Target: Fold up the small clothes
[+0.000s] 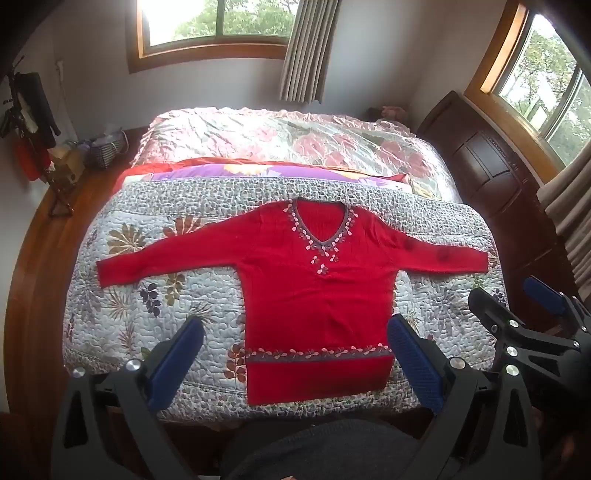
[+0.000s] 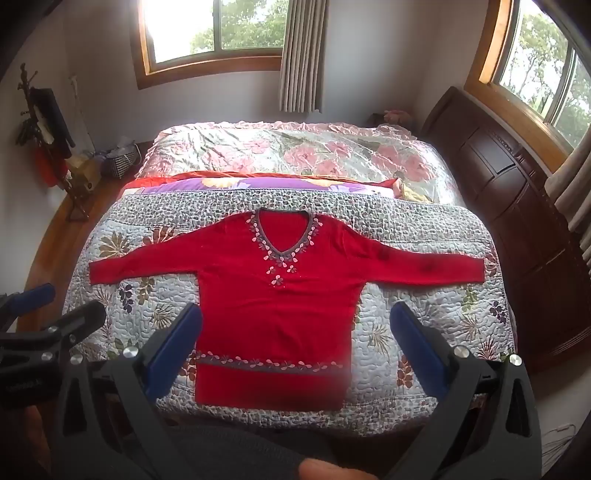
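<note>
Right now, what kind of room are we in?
Most likely a bedroom: a bed with a patterned quilt holds a red sweater, with curtained windows and a dark wooden cabinet beside it.

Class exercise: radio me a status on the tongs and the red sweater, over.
Left tongs open, empty. Right tongs open, empty, both held above the bed's near edge. Red sweater flat on quilt, sleeves spread, unfolded. Nothing in the way.

Red sweater (image 1: 314, 291) flat on quilted bed (image 1: 147, 295), left hand-held gripper (image 1: 295, 354) spread wide
</note>
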A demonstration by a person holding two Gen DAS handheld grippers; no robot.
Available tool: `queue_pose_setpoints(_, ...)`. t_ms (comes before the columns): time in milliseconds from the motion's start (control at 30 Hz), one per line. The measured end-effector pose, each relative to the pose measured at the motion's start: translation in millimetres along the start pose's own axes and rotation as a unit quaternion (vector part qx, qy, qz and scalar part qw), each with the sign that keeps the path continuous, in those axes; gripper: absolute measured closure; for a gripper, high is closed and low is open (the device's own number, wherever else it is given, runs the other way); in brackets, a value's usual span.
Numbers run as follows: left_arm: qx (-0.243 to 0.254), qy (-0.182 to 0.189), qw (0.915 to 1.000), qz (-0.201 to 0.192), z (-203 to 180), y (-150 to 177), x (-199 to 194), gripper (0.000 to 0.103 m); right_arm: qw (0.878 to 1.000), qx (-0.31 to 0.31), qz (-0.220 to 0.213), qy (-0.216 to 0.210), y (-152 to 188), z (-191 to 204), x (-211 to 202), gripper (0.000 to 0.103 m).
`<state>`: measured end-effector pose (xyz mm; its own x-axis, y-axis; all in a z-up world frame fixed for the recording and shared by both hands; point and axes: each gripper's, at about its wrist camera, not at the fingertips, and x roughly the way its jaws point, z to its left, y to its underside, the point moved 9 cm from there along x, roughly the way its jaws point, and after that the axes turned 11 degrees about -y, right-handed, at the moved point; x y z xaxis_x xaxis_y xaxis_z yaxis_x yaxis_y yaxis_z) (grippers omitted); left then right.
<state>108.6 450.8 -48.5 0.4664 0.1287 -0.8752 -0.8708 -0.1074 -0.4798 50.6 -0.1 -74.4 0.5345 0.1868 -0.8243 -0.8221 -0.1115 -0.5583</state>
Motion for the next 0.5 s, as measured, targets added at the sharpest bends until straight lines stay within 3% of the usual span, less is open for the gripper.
queue_pose_setpoints(500, 0.001, -0.001, 1.0, 0.001, -4.2, -1.6, 0.1, 0.004, 1.0, 0.003, 0.001, -0.004, -1.1, -4.3, 0.1, 0.003)
